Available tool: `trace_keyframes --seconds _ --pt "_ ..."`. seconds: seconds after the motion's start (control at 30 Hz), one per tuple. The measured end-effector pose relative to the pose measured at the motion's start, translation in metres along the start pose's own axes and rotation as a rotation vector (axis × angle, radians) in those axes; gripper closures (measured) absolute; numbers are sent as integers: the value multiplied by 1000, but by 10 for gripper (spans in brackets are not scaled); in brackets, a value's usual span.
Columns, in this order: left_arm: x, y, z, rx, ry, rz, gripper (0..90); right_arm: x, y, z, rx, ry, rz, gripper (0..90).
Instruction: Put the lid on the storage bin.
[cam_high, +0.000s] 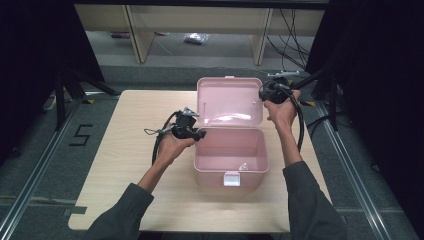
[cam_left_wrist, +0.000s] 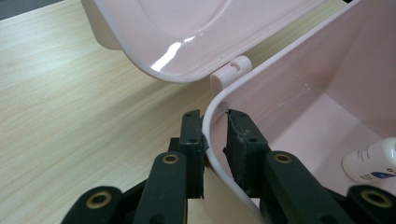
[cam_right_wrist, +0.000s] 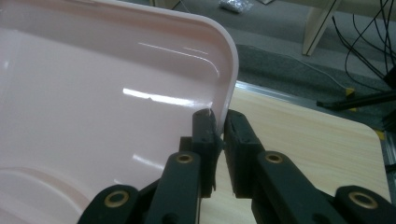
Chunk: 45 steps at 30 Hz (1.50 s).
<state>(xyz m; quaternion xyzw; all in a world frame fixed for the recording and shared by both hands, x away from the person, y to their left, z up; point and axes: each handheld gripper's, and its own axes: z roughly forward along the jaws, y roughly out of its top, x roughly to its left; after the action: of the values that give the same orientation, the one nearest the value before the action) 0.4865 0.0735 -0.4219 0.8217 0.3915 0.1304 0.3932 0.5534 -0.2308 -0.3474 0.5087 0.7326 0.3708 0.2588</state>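
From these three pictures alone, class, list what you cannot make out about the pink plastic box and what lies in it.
- Small white bottle in the pink plastic box: cut off by the right edge in the left claw view; too small to read in the high view.
- Hinged pink lid: its outer face is turned away from the cameras.
- Box front below the white latch: hidden by the steep angle of the high view.
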Motion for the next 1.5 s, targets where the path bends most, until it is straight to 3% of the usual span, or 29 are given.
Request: trace_keyframes --seconds 0.1,0.13,0.23,0.3,0.33,0.6,0.8,1.03,1.07,1.1,1.13,1.5 --pt "-1 0 0 -3 -1 -3 765 2 0 -6 -14 2 13 841" --pt "-1 0 0 -3 -1 -5 765 0 0 -7 -19 10 -22 840" --pt "-1 0 0 1 -4 4 765 2 -1 -13 -31 8 -10 842" --pt "-1 0 0 -1 -3 0 765 1 -1 -17 -44 10 -34 843" --pt "-1 0 0 -2 -3 2 765 3 -2 -19 -44 7 -15 843" --pt "-1 0 0 -4 -1 2 765 5 -4 -33 -82 8 -57 845" --pt "-1 0 0 -4 0 1 765 7 -7 -44 -108 25 -47 850" --pt "-2 0 0 -7 2 0 764 9 -13 -56 -152 24 -85 853" --pt "-2 -1 0 -8 3 2 764 12 -14 -59 -145 25 -68 853" --pt "-2 0 0 -7 5 4 763 11 -14 -60 -164 13 -105 853" --pt "-2 0 0 -5 1 7 763 13 -15 -63 -157 13 -85 853" --pt "-2 -1 -1 -12 7 7 763 18 -27 -80 -205 27 -115 861"
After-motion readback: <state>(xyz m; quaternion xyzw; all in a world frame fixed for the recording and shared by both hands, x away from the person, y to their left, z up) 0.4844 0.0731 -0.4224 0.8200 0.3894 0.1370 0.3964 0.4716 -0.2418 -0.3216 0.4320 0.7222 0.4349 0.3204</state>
